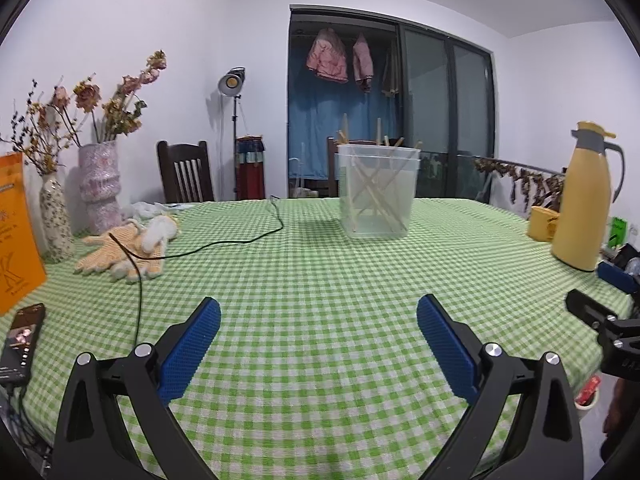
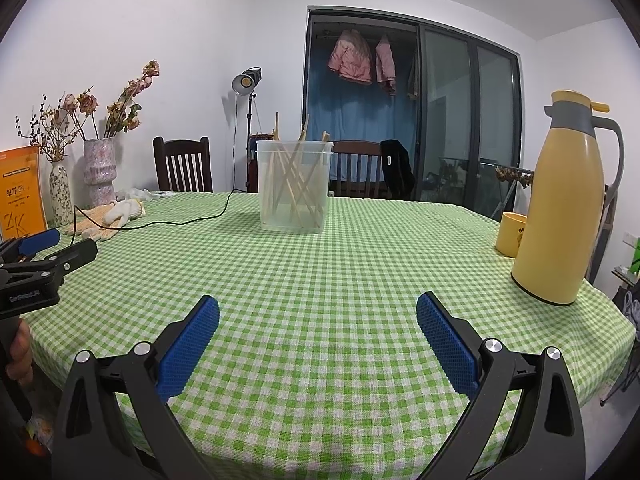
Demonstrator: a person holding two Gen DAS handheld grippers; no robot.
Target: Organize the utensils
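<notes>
Both the left gripper [image 1: 318, 316] and right gripper [image 2: 318, 316] hover spread wide and empty above the tablecloth [image 1: 320, 264]; chopsticks [image 1: 376, 196] blur inside the cloudy container [image 1: 378, 192].

My left tool [image 1: 318, 322] hangs level with its 2 blue pads spread wide, gripping nothing. My right tool [image 2: 318, 320] sits alongside, equally wide and empty. A hand [image 2: 18, 356] grips the left tool's handle.

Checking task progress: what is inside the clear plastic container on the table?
The clear container holds several wooden chopsticks, leaning crossed with tips sticking above the rim. Its frosted walls blur the bottom, so an exact count or anything small lying there cannot be told.
</notes>
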